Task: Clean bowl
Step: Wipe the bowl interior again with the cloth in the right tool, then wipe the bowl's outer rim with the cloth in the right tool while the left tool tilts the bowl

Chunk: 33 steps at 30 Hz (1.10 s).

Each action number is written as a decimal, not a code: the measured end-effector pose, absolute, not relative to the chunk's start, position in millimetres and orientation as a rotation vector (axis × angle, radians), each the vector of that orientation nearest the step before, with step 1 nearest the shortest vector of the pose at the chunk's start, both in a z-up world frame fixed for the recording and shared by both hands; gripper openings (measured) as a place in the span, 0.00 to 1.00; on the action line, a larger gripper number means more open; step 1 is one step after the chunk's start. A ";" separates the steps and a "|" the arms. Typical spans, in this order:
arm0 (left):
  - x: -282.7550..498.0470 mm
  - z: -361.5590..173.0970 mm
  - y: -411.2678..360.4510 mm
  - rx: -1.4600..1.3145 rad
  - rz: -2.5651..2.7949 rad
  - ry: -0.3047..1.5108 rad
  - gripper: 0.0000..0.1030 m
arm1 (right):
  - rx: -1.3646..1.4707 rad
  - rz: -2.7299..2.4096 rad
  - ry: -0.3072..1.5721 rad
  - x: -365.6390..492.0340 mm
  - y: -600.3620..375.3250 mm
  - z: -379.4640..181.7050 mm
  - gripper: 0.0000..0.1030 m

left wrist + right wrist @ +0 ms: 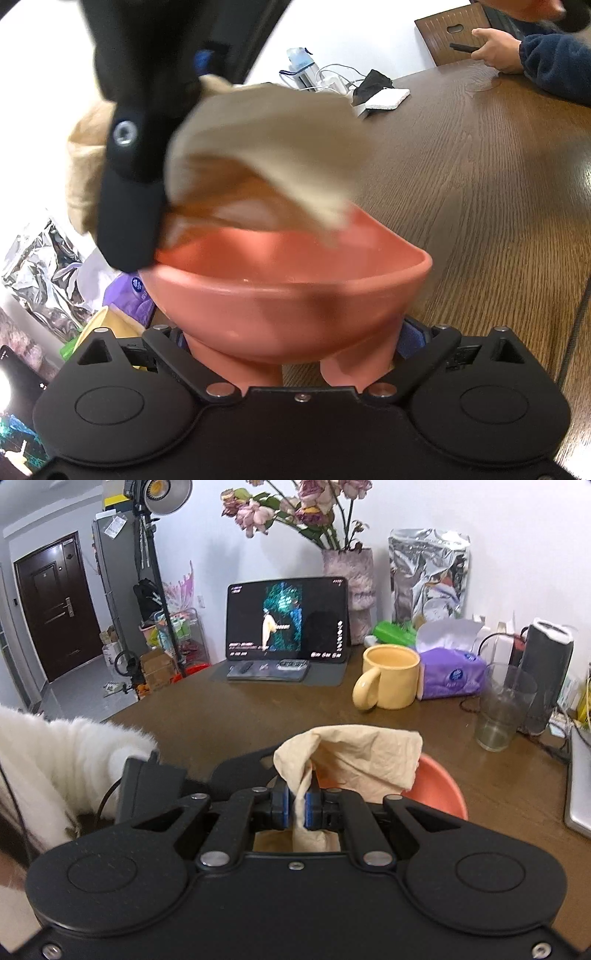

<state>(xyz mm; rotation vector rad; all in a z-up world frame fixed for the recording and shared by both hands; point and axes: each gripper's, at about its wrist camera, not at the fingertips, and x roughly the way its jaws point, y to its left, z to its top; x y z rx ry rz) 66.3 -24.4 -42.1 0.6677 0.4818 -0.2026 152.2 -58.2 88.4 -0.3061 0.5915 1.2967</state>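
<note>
pink bowl clamped, beige cloth over its rim

left gripper (291,343), nearest its own camera, is clenched on the pink bowl (295,295): the bowl's foot sits between the two fingers, and the bowl is tipped with its opening facing away from the lens, above the wooden table (480,177). only this view shows the bowl's outer wall and foot. just beyond the rim, the black finger of the right gripper (129,221) touches the rim's left side, with the beige cloth (266,147) draped blurred over the opening.

right gripper (300,805), seen from its own camera, is clenched on that cloth (351,757), a bunched strip pinched between the blue pads (282,805). here the bowl (439,790) shows only as an orange-pink arc behind the cloth. a fluffy white sleeve (66,760) sits at the left.

farther along the table toward the wall, visible only in the right view: a yellow mug (391,681), a purple tissue pack (452,675), a clear glass (504,707), a lit tablet (288,620), a vase of dried flowers (349,587) and a silver foil bag (428,576).

at the far corner in the left view, another person's hand (496,50) rests on the table.
</note>
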 end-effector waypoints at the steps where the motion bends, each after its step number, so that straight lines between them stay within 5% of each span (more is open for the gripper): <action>1: 66.2 -42.0 -24.8 0.667 -0.203 0.482 0.93 | -0.307 1.289 0.588 154.4 -57.1 88.8 0.09; 33: 71.7 -38.5 -16.4 0.661 -0.207 0.485 0.93 | -0.385 0.932 0.629 216.7 -69.9 73.9 0.09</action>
